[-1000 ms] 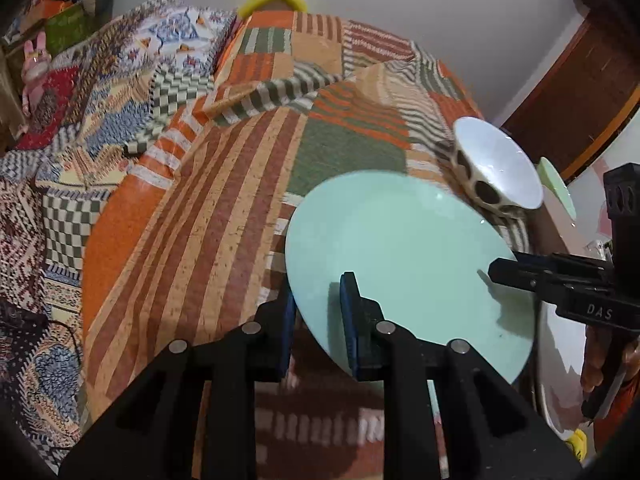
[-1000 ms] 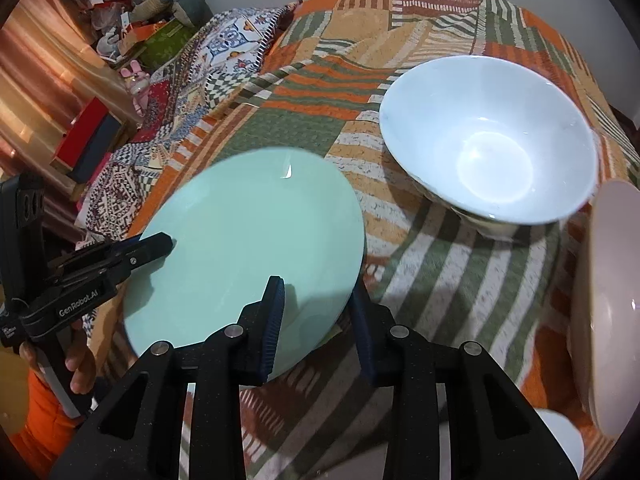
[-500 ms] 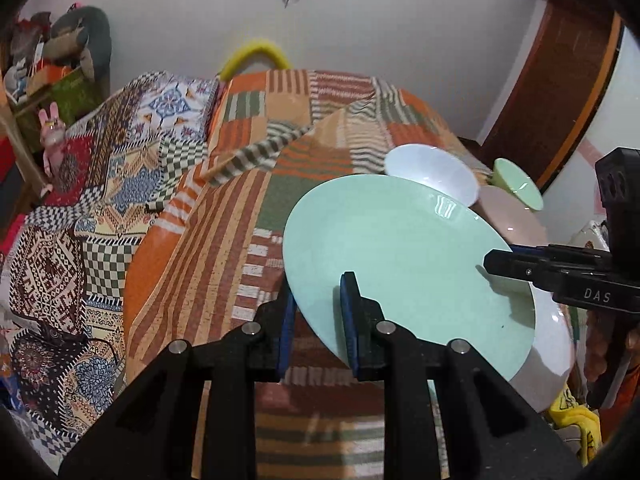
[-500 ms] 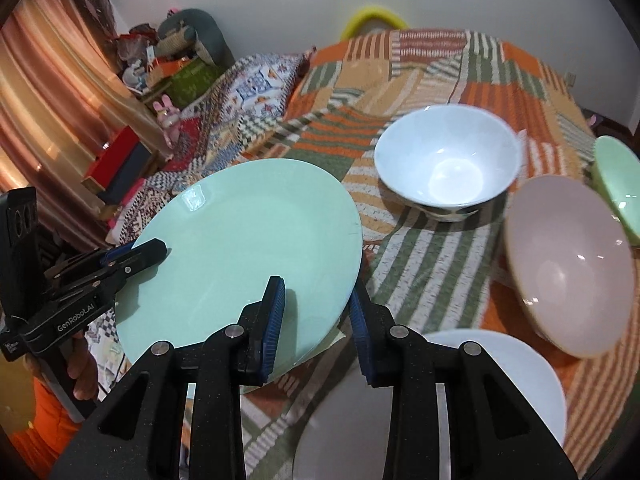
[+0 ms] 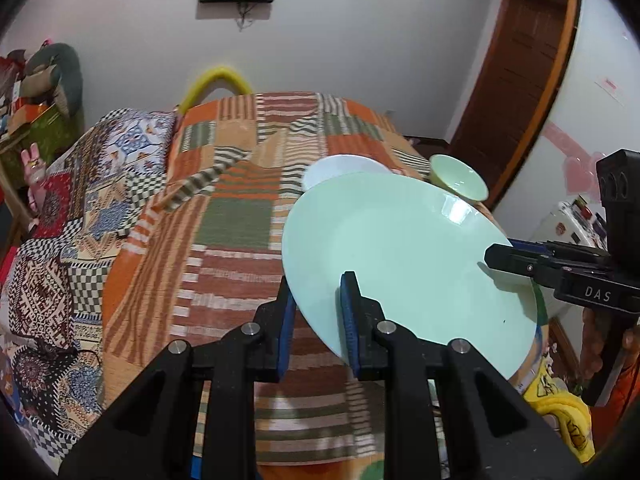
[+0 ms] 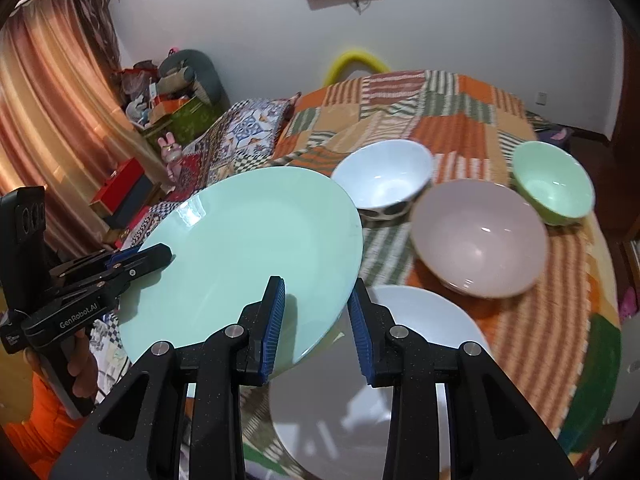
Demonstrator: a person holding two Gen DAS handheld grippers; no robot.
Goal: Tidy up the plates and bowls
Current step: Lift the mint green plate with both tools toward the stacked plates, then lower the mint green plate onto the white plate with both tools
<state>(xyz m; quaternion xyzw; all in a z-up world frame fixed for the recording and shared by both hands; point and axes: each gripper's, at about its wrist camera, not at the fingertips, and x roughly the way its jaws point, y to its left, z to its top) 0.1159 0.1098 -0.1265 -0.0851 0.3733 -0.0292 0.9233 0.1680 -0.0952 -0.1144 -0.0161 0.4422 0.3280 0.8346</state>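
The mint-green plate (image 5: 408, 264) was held in the air above the bed (image 5: 240, 208), gripped at opposite edges by both tools. In the left wrist view, the left tool (image 5: 318, 320) at lower centre had its blue pads closed on the plate's near rim, while the right tool (image 5: 496, 258) reached in from the right edge of the frame and met the far rim. In the right wrist view, the right tool (image 6: 316, 320) straddled the plate (image 6: 248, 256) at lower centre; one pad lay on its top face and the other seemed to sit under the rim, though blur made contact hard to confirm. The left tool (image 6: 164, 256) clasped the rim at middle left. Below lay a white plate (image 6: 400, 360), lower centre. A white bowl (image 6: 384, 176), a pink bowl (image 6: 480, 236) and a green bowl (image 6: 554, 188) stood upper right on the patchwork quilt (image 6: 440, 120).
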